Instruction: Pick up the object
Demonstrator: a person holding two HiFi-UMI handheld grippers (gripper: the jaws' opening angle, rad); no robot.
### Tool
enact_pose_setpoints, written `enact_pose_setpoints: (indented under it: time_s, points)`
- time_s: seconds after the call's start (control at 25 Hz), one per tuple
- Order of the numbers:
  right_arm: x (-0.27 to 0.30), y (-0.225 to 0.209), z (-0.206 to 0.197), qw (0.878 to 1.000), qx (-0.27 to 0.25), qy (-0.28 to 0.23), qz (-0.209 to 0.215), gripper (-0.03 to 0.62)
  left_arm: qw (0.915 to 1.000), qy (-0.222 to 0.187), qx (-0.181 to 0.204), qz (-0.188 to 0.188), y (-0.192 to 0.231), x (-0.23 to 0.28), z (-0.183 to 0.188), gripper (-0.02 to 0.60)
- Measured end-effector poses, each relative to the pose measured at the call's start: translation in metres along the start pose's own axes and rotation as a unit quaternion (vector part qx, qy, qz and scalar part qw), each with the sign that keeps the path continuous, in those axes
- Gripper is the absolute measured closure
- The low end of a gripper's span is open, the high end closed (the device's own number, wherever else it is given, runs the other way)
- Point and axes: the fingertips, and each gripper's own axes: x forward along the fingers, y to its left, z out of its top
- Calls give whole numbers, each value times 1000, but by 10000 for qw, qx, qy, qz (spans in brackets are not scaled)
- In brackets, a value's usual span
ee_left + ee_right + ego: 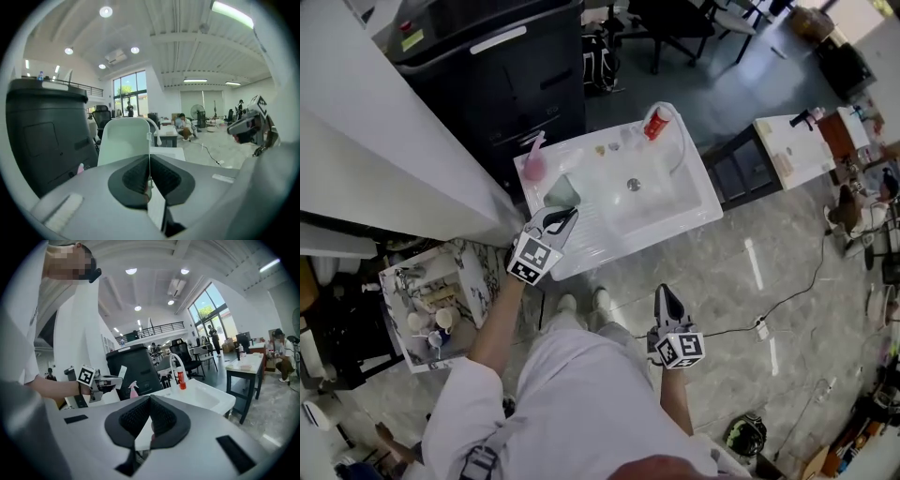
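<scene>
What the pale flat piece [124,140] is stays unclear; the left gripper [149,158], clamped tight on its edge, hides its bottom. It hangs over the sink's [694,214] left end, near a pink sprayer [533,161]. The right gripper [150,403] is closed and empty.

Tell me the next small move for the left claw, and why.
Probably lift the left claw a little higher without loosening: it is shut on the edge of the pale board, which hangs over the sink, near the pink spray bottle.
</scene>
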Motion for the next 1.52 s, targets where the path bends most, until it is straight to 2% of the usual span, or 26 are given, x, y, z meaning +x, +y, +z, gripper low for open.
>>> enact_pose_setpoints:
  time_s: [0.2, 0.36, 0.52, 0.68, 0.88, 1.0, 1.32, 1.52]
  points:
    - [33, 23, 34, 9979, -281, -266, 510, 591, 9955, -807, -185, 467, -5, -56, 64, 575]
    - [55, 46, 60, 9934, -486, -505, 912, 591, 9903, -1122, -143, 811, -6, -93, 92, 575]
    - [66, 73, 82, 9866, -720, -688, 1292, 591, 9832, -1391, -321, 1141, -4, -130, 106, 575]
    - [80, 105, 111, 9764, -942, -952, 1695, 591, 9774, -1484, -411, 1452, 1, -164, 117, 575]
    - [93, 149, 145, 9554, -1414, -1344, 2217, 591, 9690, -1578, -497, 1837, 0, -198, 119, 575]
    - [95, 165, 165, 9449, -1527, -1598, 2417, 591, 9650, -1619, -584, 1981, -2, -208, 120, 575]
    - [87, 188, 189, 9318, -1653, -1856, 2643, 592, 9577, -1667, -809, 2203, -9, -224, 113, 575]
    - [83, 196, 189, 9264, -1846, -1940, 2646, 592, 9585, -1660, -861, 2150, -17, -219, 107, 575]
